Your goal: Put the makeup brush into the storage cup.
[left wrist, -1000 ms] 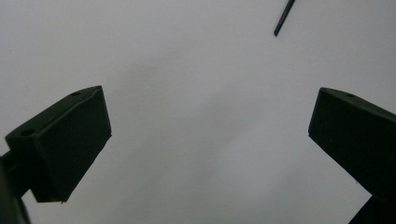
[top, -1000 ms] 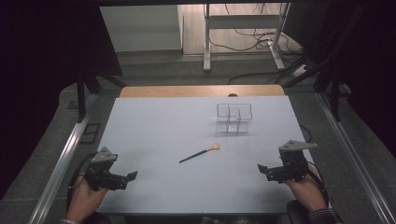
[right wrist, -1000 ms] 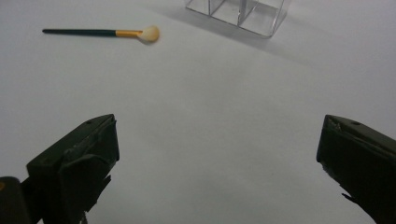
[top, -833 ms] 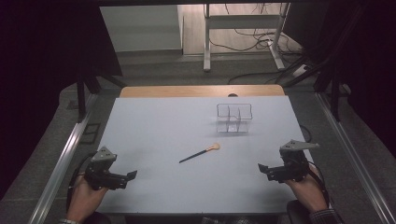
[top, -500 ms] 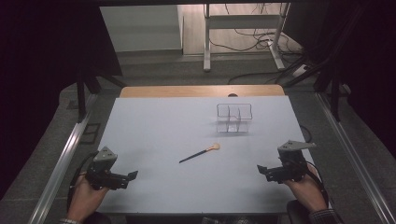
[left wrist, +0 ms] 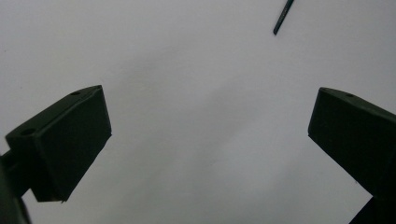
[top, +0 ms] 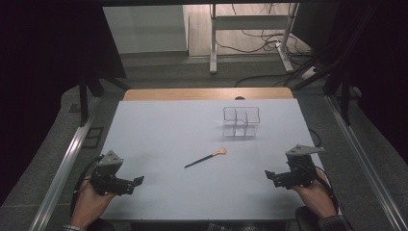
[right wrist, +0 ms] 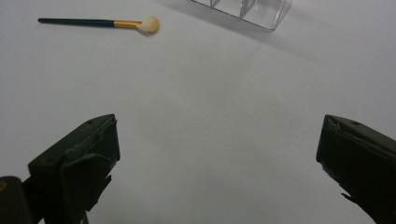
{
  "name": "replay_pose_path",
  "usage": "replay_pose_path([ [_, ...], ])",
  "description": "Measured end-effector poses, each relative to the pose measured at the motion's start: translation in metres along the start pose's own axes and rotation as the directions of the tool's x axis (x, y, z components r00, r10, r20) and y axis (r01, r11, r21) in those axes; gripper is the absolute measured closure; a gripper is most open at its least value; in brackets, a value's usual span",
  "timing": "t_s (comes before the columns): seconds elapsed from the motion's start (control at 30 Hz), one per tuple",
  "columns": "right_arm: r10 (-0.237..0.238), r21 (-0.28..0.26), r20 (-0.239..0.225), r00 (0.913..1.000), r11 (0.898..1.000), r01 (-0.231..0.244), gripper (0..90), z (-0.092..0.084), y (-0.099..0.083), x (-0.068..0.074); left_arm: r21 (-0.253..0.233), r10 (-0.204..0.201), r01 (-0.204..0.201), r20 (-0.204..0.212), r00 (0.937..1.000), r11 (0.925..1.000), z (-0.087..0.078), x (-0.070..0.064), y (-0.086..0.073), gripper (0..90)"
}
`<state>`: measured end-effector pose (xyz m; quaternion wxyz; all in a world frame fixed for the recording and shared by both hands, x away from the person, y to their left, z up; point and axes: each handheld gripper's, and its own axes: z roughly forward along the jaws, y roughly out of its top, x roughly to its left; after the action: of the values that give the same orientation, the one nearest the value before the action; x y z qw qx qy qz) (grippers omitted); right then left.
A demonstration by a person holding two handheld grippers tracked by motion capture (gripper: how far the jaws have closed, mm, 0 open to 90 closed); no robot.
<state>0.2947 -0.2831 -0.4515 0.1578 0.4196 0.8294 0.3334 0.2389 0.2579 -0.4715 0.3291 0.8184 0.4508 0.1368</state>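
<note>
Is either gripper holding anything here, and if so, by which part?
Nothing is held. The left gripper and right gripper are both open with bare table between the jaws. The makeup brush lies untouched on the table.

Dim, soft light; dark surroundings

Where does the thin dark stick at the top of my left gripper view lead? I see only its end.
Observer: It is the handle of a brush lying flat on the table; the pale bristles point away from you.
Operator: Is anything beyond it?
Observer: Yes, a clear organizer with compartments stands past the bristle end.
Operator: And the other tongs?
Observer: The right tongs are open, holding nothing.
</note>
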Motion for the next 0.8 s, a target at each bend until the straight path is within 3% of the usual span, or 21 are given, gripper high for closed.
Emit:
replay_pose_path([
  [0.27, 0.004, 0.003, 0.001, 1.0, 1.0, -0.004, 0.0, 0.0, 0.0, -0.001, 0.017, 0.04, -0.04, 0.003, 0.9992, 0.999, 0.009, -0.007, 0.01, 0.0],
  [0.53, 0.009, 0.005, 0.0, 1.0, 1.0, -0.009, 0.0, 0.001, 0.0, -0.001, 0.006, 0.031, -0.031, 0.033, 0.999, 0.9995, 0.012, -0.005, 0.015, 0.0],
  [0.8, 0.014, 0.005, -0.002, 0.9999, 1.0, -0.014, 0.0, 0.001, 0.0, -0.001, 0.03, 0.062, -0.062, 0.028, 0.9977, 0.9976, 0.019, -0.006, 0.023, 0.0],
])
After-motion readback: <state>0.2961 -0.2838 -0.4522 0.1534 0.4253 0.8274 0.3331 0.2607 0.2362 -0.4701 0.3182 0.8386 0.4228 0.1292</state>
